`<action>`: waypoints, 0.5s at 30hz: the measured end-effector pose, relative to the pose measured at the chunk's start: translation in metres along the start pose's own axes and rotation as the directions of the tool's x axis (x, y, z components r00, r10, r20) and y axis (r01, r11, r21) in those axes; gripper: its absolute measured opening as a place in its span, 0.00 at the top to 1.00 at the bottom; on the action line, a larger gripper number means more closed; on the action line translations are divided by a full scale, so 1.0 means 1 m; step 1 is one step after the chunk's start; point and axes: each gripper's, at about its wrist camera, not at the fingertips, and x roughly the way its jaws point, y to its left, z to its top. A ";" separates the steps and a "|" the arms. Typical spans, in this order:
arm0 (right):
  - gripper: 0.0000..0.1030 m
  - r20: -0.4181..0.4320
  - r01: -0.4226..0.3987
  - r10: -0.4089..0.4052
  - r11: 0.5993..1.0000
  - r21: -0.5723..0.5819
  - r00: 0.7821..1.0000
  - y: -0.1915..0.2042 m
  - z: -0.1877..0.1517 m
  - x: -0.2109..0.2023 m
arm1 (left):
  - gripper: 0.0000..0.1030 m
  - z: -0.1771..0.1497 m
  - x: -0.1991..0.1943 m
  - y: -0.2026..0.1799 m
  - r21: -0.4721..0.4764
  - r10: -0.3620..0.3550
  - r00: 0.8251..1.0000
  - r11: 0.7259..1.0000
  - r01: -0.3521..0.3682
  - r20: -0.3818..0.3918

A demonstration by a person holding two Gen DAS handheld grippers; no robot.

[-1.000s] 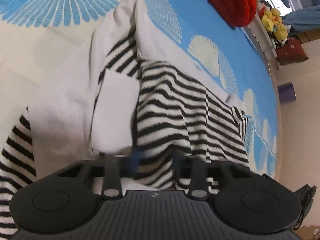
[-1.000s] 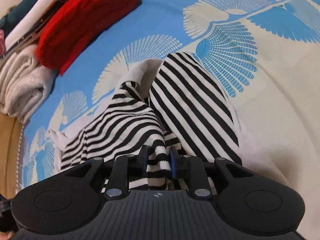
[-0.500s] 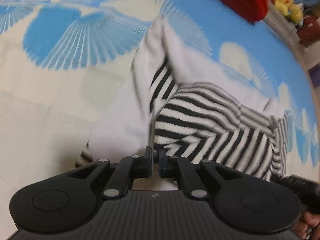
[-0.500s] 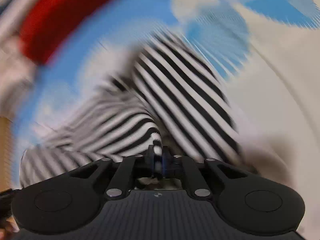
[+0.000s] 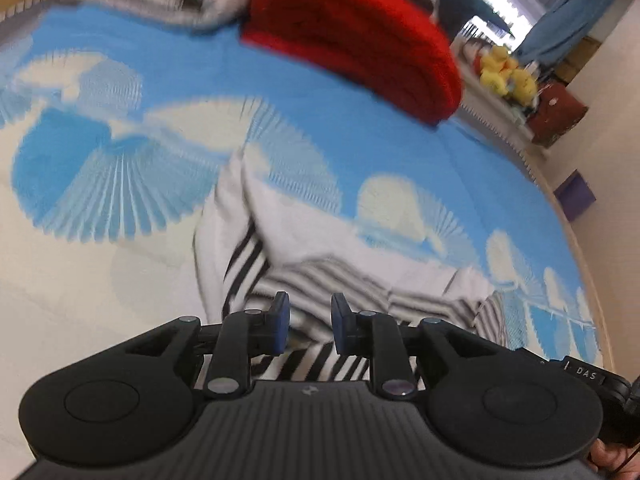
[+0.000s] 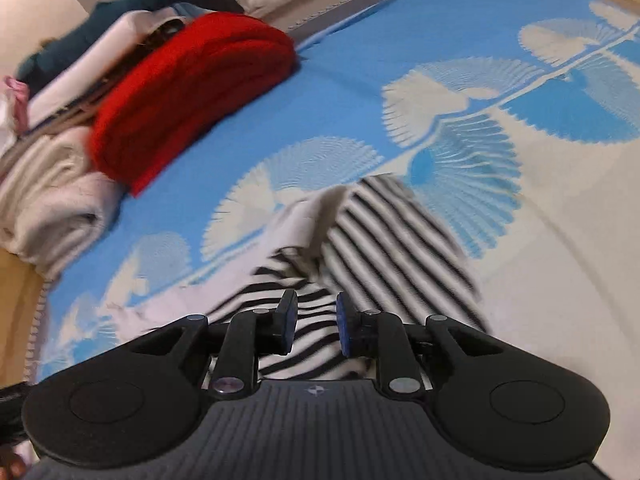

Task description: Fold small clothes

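Observation:
A small black-and-white striped garment (image 5: 328,280) with white parts lies crumpled on the blue and cream patterned bedspread (image 5: 120,184). My left gripper (image 5: 307,322) is open and empty, just above the garment's near edge. The garment also shows in the right wrist view (image 6: 384,248), partly folded over itself. My right gripper (image 6: 316,326) is open and empty, hovering over the striped cloth near me.
A folded red knit (image 5: 360,36) lies at the far side of the bed, also in the right wrist view (image 6: 188,92), beside folded cream and white clothes (image 6: 48,200). Yellow plush toys (image 5: 504,76) sit on a shelf beyond the bed's edge.
Both grippers were shut on the striped garment; now both have opened, let it go and pulled back and up. The garment lies lower and flatter on the bed.

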 end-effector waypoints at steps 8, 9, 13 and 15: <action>0.85 -0.210 0.118 -0.099 0.990 0.079 0.973 -0.022 -0.016 0.043 | 0.78 -0.011 0.023 0.019 0.025 0.133 0.979 0.991 -0.131 -0.155; 0.85 -0.189 0.106 -0.094 0.993 0.054 0.977 -0.016 -0.013 0.040 | 0.78 -0.009 0.014 0.013 0.036 0.117 0.987 0.993 -0.114 -0.110; 0.79 -0.146 0.069 -0.066 0.997 0.021 0.987 -0.005 -0.011 0.035 | 0.71 -0.017 0.009 -0.002 0.101 0.073 0.996 0.993 -0.068 -0.046; 0.79 -0.188 0.104 -0.099 0.994 0.015 0.977 -0.009 -0.017 0.043 | 0.63 -0.034 0.030 -0.002 0.155 0.135 0.983 0.981 -0.115 -0.123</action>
